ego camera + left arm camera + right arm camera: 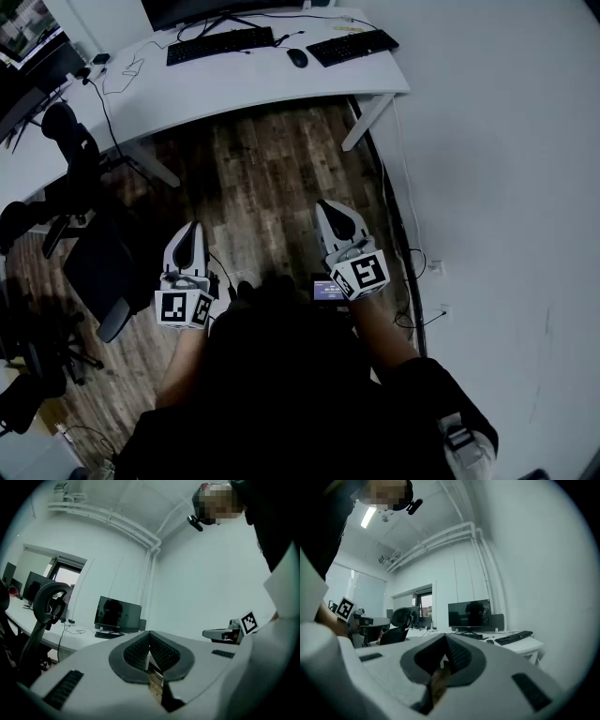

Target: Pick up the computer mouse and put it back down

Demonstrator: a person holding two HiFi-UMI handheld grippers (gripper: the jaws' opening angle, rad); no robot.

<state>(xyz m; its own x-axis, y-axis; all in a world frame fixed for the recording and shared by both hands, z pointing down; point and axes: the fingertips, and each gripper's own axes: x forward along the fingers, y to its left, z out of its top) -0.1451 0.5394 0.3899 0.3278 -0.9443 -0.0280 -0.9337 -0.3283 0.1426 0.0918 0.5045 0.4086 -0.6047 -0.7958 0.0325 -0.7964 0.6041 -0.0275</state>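
My left gripper point(190, 230) and right gripper point(334, 210) sit closed and empty, so I'd near the mouse point(297, 57) and open first.

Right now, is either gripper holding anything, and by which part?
Nothing: left gripper and right gripper are shut, empty; the black computer mouse sits on the white desk.

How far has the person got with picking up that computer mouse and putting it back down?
Nothing looks done yet. The small black computer mouse lies on the white curved desk. In hand: nothing; the left tool and right tool are shut and empty, held over the wooden floor, well short of the desk. Left to do: reach the mouse, lift it, set it down.
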